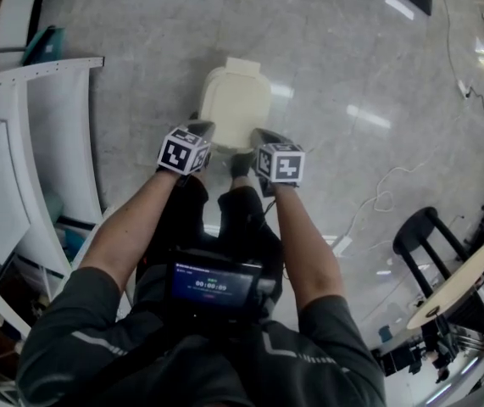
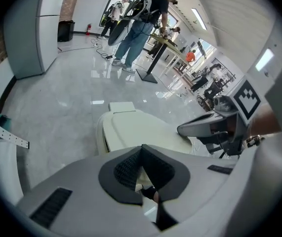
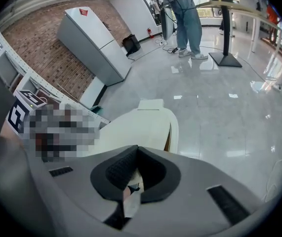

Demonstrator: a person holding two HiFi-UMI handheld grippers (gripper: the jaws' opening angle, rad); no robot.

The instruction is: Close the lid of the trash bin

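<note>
Cream trash bin point(image 1: 235, 104) on grey floor point(image 1: 352, 58), just beyond left tongs point(image 2: 141, 148) and right tongs point(image 3: 137, 149), both pressed together

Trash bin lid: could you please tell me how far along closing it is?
Mostly done: the lid lies low over the trash bin, though a narrow gap shows along its edge. In hand: nothing; the left gripper and right gripper are shut and empty. Left: probably pressing it flush.
</note>
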